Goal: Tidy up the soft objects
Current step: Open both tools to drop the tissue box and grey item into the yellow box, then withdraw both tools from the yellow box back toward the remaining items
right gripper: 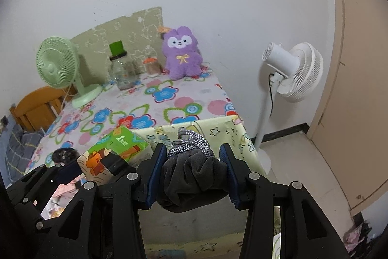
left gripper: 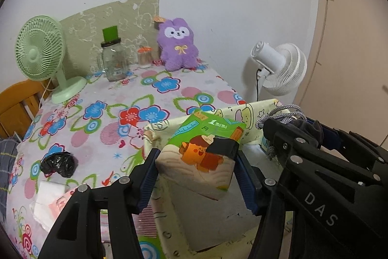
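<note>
The tissue pack point(left gripper: 198, 157) between my left gripper's point(left gripper: 196, 176) fingers is light and squashy, wrapped in slick green printed film. It gives under pressure and, I judge, could slide if pinched only at a corner, so I take it across its two broad sides near the lower end, where the paper inside is thick enough to push back. In the left wrist view it sits at lower centre of the frame, above the open mouth of the pale yellow fabric bin point(left gripper: 264, 108). The left jaws stand about half open, one blue pad flat against each side of the pack, so I read this as a hold on it, though a light one

My right gripper point(right gripper: 191, 174) carries a bundle of dark grey cloth point(right gripper: 194, 176) with a grey and white braided cord point(right gripper: 191, 142) looped over its top, at lower centre of the right wrist view. The bundle is limp, light and not at all fragile; it bulges between the pads and sags below them, so I grip it through the thick folded middle, not by the cord. These jaws are also partly closed, clenched on the cloth, with the bin's far rim just behind it

The purple plush toy point(left gripper: 178, 44) sits upright against the wall in the upper middle of the frame, well apart from both grippers; a crumpled black bag point(left gripper: 58, 163) lies on the flowered tablecloth point(left gripper: 101, 89) at left
</note>
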Demonstrator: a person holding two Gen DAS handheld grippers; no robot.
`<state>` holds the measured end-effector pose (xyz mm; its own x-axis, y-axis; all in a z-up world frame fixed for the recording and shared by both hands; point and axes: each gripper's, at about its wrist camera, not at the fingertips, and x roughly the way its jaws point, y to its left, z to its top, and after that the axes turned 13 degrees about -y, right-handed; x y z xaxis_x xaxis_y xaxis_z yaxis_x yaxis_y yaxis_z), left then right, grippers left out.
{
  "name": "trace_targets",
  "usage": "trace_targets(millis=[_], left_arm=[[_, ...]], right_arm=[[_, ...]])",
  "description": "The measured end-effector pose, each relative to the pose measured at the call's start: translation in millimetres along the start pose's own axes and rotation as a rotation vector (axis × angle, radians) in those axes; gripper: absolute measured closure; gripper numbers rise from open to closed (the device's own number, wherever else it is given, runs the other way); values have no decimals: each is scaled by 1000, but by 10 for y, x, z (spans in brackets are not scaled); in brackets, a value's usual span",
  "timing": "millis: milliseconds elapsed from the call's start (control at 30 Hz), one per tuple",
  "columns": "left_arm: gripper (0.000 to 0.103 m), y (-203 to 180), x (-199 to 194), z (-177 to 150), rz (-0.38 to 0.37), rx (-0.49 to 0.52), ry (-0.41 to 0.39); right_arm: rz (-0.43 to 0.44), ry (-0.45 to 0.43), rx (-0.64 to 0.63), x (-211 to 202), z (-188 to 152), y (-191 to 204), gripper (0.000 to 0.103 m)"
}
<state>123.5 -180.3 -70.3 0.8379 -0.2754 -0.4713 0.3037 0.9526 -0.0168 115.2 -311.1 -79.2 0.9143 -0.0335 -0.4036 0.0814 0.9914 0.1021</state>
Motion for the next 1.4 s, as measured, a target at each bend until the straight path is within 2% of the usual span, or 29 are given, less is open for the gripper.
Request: trace_targets(millis=[67,233,400,633,667,700,800,867,1167,1400], left_arm=[[38,-21,51,0,-2,6,11],[20,-62,126,18,-24,11,38],[12,-105,134,46,-35,22,46],[11,-89,162,47,-46,16,62],[11,-92,164,48,-46,16,61],[11,-93,165,49,-46,16,61],[9,-92,133,54,-44,17,52],[8,-86,93,58,-40,18,43],[5,-43,-171,100,-30,29,-5],[4,36,-433,125,-16,41,-50]], right_arm=[[-6,8,4,57,-12,-28,54],[-5,12,25,151,-14,-83,54],[2,22,29,248,2,-80,54],[-5,30,26,320,19,-51,51],[-7,28,27,313,23,-50,46],[-8,23,28,302,26,-50,36],[-3,-10,33,232,34,-43,20],[-4,-22,33,181,45,-33,17],[9,-31,48,-49,73,51,10],[8,-62,34,-276,104,203,9]])
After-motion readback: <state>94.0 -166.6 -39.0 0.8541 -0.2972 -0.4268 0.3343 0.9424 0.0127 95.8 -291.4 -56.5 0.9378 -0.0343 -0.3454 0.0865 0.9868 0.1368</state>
